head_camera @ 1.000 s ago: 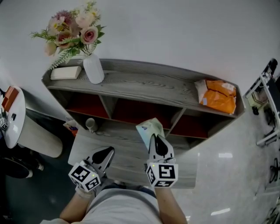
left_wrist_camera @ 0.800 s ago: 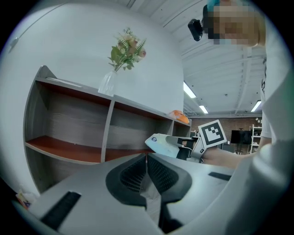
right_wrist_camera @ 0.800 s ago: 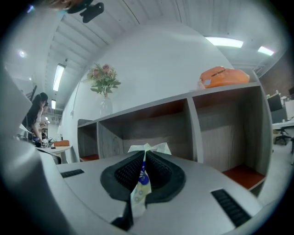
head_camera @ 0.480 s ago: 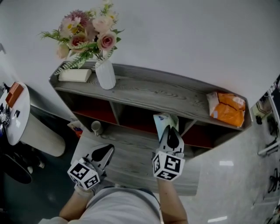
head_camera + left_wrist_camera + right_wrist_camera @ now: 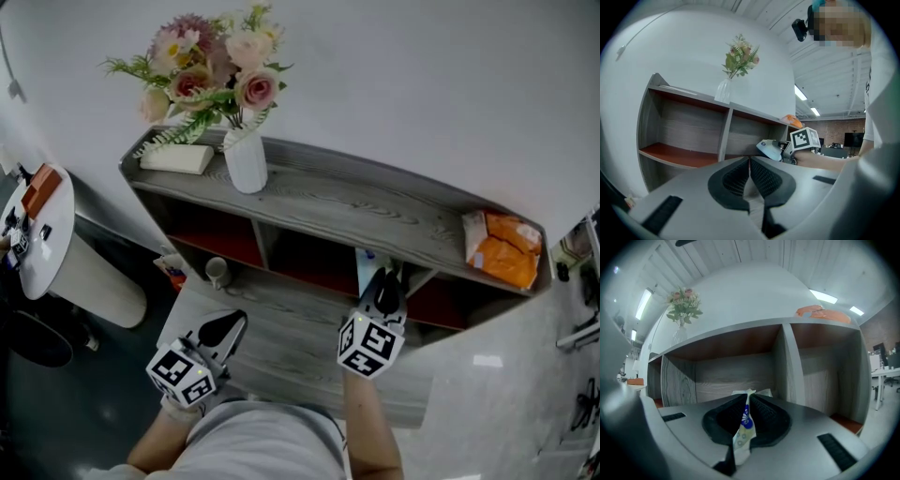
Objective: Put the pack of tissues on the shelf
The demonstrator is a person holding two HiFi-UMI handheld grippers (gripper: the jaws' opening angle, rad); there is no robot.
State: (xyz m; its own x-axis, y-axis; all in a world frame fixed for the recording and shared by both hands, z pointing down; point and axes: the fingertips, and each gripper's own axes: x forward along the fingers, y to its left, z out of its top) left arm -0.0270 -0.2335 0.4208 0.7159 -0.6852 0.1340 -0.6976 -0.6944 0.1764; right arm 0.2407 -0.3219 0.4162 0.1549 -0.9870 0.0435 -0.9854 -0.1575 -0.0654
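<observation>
- My right gripper (image 5: pixel 746 403) has its jaws pressed together on the pack of tissues (image 5: pixel 743 430), pinching a thin edge of the wrapper between the ribbed pads.
- From the right gripper view the pack runs down the slit between my jaws, and its crumpled top pokes out just past the tips.
- In the head view the pack of tissues (image 5: pixel 367 266) juts forward from my right gripper (image 5: pixel 385 278), at the front of the shelf (image 5: pixel 375 202), under the top board.
- It sits just left of the upright divider (image 5: pixel 787 364), in front of the middle compartment; I cannot tell if it touches the board below.
- My left gripper (image 5: pixel 750 161) has its jaws closed against each other with nothing between them.
- It hangs low and to the left (image 5: pixel 232 325), well apart from the pack.
- On the top board stand a vase of flowers (image 5: pixel 246 159) at the left and an orange bag (image 5: pixel 506 248) at the right.
</observation>
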